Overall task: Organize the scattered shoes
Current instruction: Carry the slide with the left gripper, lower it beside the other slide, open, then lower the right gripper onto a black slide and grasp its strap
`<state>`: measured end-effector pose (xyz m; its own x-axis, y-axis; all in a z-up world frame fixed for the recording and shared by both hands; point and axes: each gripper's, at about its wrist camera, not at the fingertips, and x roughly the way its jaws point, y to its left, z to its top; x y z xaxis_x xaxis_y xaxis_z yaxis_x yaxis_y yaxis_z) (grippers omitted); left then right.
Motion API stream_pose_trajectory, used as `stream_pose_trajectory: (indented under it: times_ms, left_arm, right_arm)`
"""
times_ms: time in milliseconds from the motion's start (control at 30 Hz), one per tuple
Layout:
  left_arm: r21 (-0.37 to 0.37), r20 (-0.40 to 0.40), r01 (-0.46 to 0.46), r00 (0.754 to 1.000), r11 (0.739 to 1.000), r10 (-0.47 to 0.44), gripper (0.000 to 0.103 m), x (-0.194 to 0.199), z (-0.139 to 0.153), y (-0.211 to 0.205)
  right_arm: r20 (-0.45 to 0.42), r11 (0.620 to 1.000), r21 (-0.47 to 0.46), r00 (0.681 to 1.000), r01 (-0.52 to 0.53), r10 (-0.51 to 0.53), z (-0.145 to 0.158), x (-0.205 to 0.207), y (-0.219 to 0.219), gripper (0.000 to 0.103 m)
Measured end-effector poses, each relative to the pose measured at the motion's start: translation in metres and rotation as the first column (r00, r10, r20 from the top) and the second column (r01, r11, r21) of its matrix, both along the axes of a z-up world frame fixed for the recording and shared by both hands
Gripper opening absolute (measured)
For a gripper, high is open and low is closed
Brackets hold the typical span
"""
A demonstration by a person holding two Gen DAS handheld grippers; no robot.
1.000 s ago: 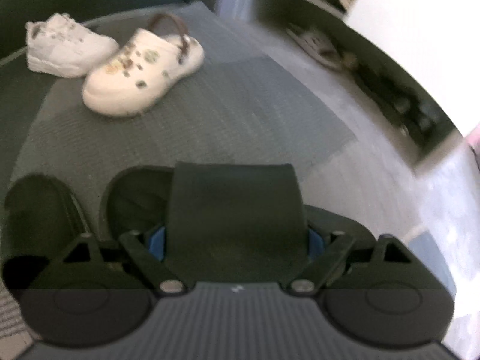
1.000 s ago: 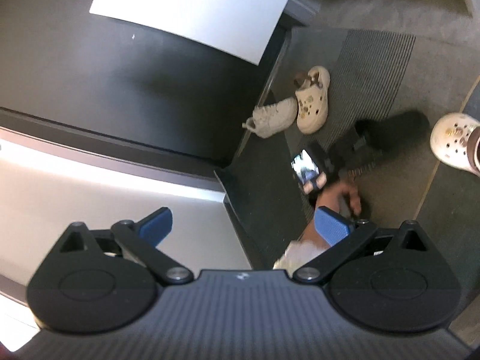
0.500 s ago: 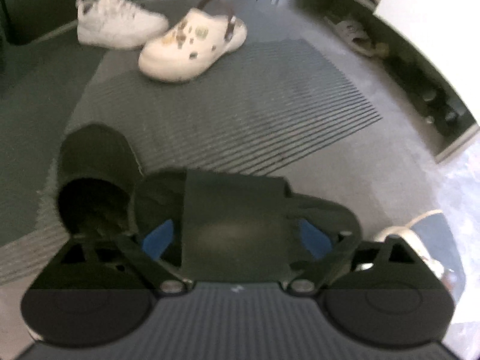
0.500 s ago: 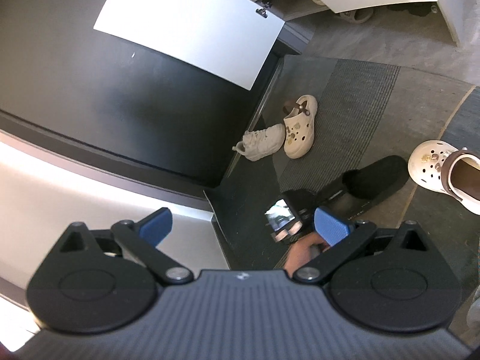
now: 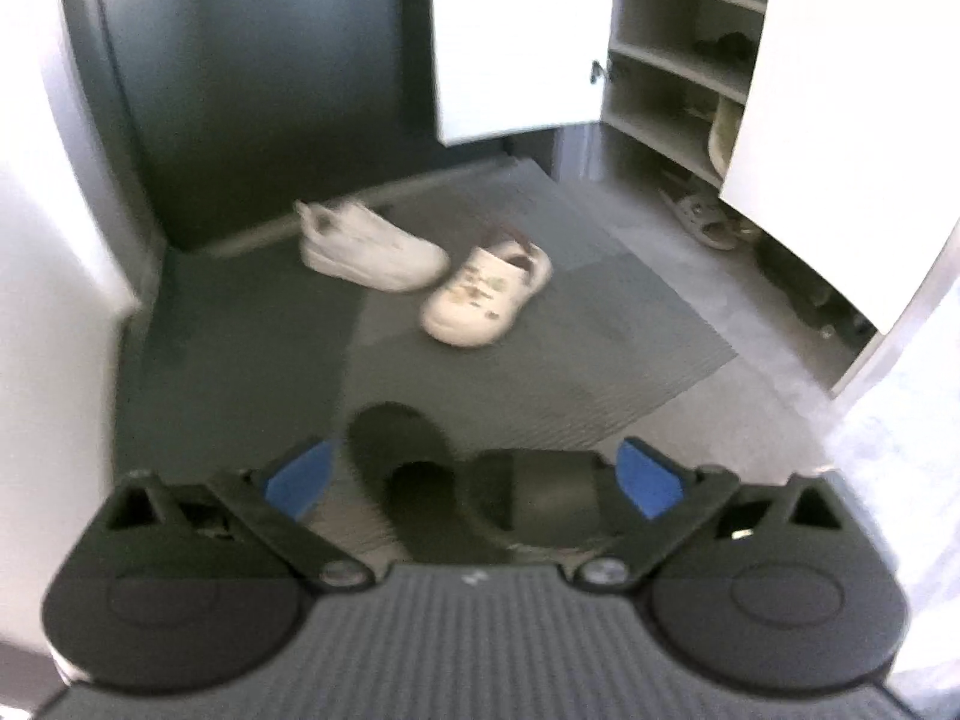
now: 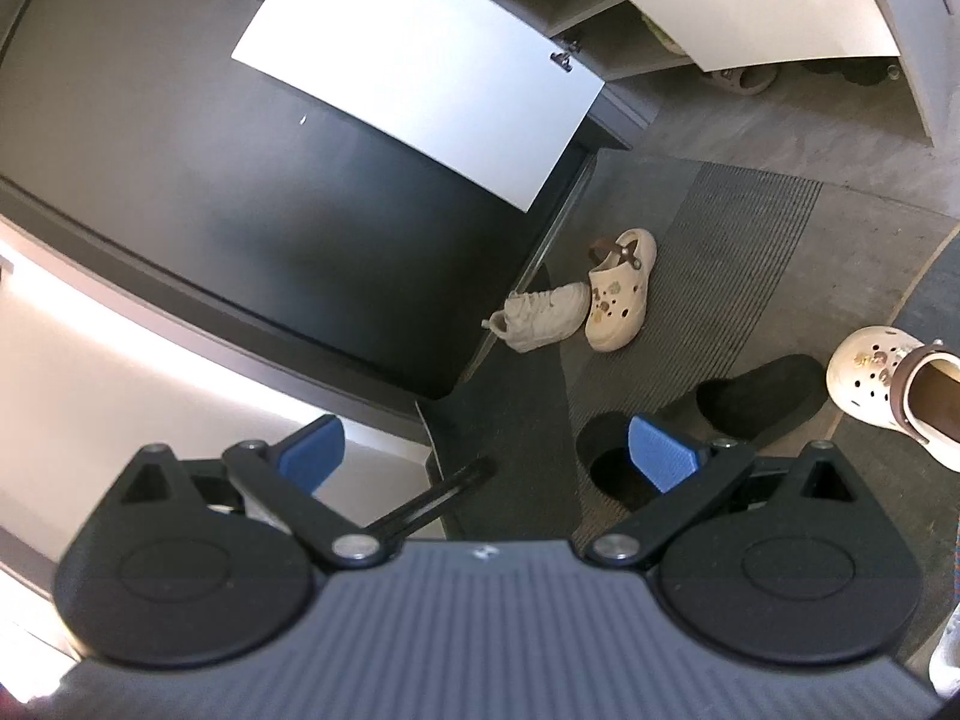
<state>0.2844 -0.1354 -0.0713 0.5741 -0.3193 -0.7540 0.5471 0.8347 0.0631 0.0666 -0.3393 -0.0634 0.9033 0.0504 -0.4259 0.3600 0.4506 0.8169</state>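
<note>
Now | left tool (image 5: pixel 474 474) released black slide (image 5: pixel 540 498), raised, wide open | right tool (image 6: pixel 489 456) open, empty

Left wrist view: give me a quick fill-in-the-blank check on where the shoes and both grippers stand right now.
1. The left gripper is ___ and holds nothing.
2. The two black slippers lie side by side on the ___.
3. The white sneaker lies next to a cream ___ with charms on it.
4. The right gripper is ___, hanging high above the mat.

Missing words: open; mat; clog; open
</note>
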Motion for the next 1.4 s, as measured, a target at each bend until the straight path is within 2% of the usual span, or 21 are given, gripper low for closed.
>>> stream_pose_trajectory:
  times_ms: [167, 233, 367, 433, 500, 567, 633, 700, 867, 900, 967, 1033, 1100, 1200, 1333, 1400]
  left_arm:
    - [-0.101, -0.053, -0.059, 0.997, 0.993, 0.054, 0.103, -0.049, 0.054, 0.059]
    - [-0.169, -0.05, -0.082, 0.996, 0.982, 0.075, 0.103, -0.064, 0.075, 0.076]
    - [-0.292, -0.011, -0.133, 0.991, 0.947, 0.136, 0.103, -0.089, 0.113, 0.108]
    - [-0.316, 0.028, -0.15, 0.985, 0.937, 0.167, 0.103, -0.097, 0.13, 0.118]
    - [-0.315, 0.095, -0.155, 0.976, 0.936, 0.194, 0.103, -0.103, 0.148, 0.126]
    - [-0.327, 0.114, -0.159, 0.972, 0.932, 0.206, 0.103, -0.105, 0.157, 0.132]
    - [-0.355, 0.093, -0.171, 0.972, 0.919, 0.217, 0.103, -0.104, 0.162, 0.139]
    - [-0.372, 0.068, -0.183, 0.972, 0.91, 0.224, 0.103, -0.1, 0.165, 0.144]
    - [-0.365, 0.076, -0.215, 0.963, 0.906, 0.259, 0.103, -0.09, 0.161, 0.151]
    - [-0.37, 0.076, -0.227, 0.959, 0.901, 0.273, 0.103, -0.088, 0.162, 0.154]
    - [-0.377, 0.073, -0.243, 0.954, 0.894, 0.29, 0.103, -0.086, 0.16, 0.16]
    - [-0.381, 0.071, -0.264, 0.947, 0.886, 0.312, 0.103, -0.083, 0.159, 0.167]
    - [-0.371, 0.067, -0.29, 0.939, 0.882, 0.337, 0.103, -0.083, 0.155, 0.175]
    - [-0.35, 0.078, -0.333, 0.921, 0.876, 0.381, 0.103, -0.081, 0.15, 0.18]
    - [-0.313, 0.124, -0.37, 0.897, 0.875, 0.424, 0.103, -0.077, 0.141, 0.178]
    - [-0.269, 0.122, -0.403, 0.887, 0.875, 0.446, 0.103, -0.067, 0.129, 0.175]
  right_arm:
    - [0.006, 0.998, -0.042, 0.999, -0.04, 0.041, 0.001, 0.006, 0.017, 0.103]
    - [0.005, 0.995, -0.08, 0.998, -0.064, 0.064, 0.003, 0.007, 0.023, 0.103]
    - [-0.007, 0.984, -0.154, 0.996, -0.092, 0.093, 0.007, 0.007, 0.034, 0.103]
    - [-0.012, 0.974, -0.191, 0.993, -0.12, 0.12, 0.009, 0.006, 0.041, 0.103]
    - [-0.034, 0.951, -0.222, 0.977, -0.214, 0.212, 0.008, 0.012, 0.051, 0.103]
    - [-0.1, 0.921, -0.232, 0.95, -0.312, 0.296, 0.003, 0.025, 0.06, 0.103]
    - [-0.175, 0.874, -0.288, 0.918, -0.393, 0.355, 0.003, 0.049, 0.07, 0.103]
    - [-0.246, 0.807, -0.368, 0.885, -0.462, 0.394, 0.006, 0.077, 0.082, 0.103]
    - [-0.434, 0.589, -0.524, 0.787, -0.616, 0.438, 0.011, 0.151, 0.111, 0.103]
    - [-0.465, 0.554, -0.547, 0.778, -0.628, 0.422, 0.006, 0.172, 0.112, 0.103]
    - [-0.522, 0.515, -0.559, 0.758, -0.65, 0.391, -0.019, 0.216, 0.107, 0.103]
    - [-0.534, 0.531, -0.552, 0.762, -0.643, 0.367, -0.038, 0.235, 0.104, 0.103]
    - [-0.527, 0.601, -0.51, 0.776, -0.615, 0.347, -0.072, 0.251, 0.087, 0.103]
    - [-0.512, 0.741, -0.373, 0.79, -0.558, 0.338, -0.144, 0.259, 0.053, 0.103]
    - [-0.535, 0.842, -0.228, 0.785, -0.489, 0.311, -0.229, 0.262, 0.021, 0.098]
    - [-0.551, 0.871, -0.18, 0.781, -0.456, 0.295, -0.271, 0.263, 0.008, 0.096]
